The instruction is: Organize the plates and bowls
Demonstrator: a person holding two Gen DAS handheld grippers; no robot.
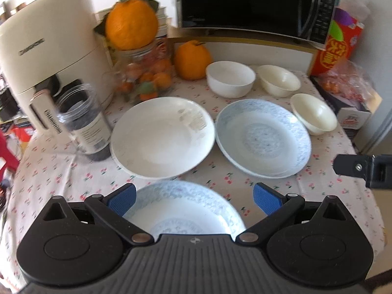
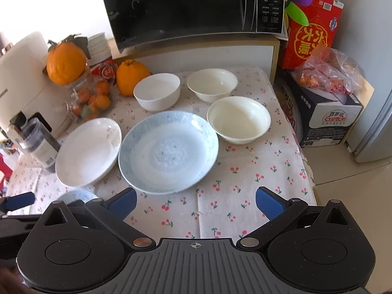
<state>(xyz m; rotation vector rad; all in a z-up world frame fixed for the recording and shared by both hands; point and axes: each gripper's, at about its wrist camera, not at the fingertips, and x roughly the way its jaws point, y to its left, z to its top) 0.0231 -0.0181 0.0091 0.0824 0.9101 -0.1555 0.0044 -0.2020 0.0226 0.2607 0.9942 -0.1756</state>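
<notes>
A cherry-print tablecloth point(image 2: 245, 196) covers the table. From the left come a white plate point(image 2: 88, 152), a blue plate point(image 2: 169, 152) and three bowls point(image 2: 238, 120). The left gripper point(image 1: 194, 197) is wide open over another blue plate point(image 1: 186, 210). The right gripper point(image 2: 196, 199) is wide open, holding nothing.

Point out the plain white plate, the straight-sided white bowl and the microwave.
plain white plate point(image 1: 161, 137), left wrist view, its centre.
straight-sided white bowl point(image 2: 156, 98), right wrist view, its outer wall.
microwave point(image 2: 181, 7), right wrist view, its door glass.

Three plates point(image 1: 163, 137) point(image 1: 263, 138) point(image 1: 188, 210), three bowls point(image 1: 230, 78) point(image 1: 279, 79) point(image 1: 313, 112), two large oranges point(image 1: 131, 23) point(image 1: 192, 60).
</notes>
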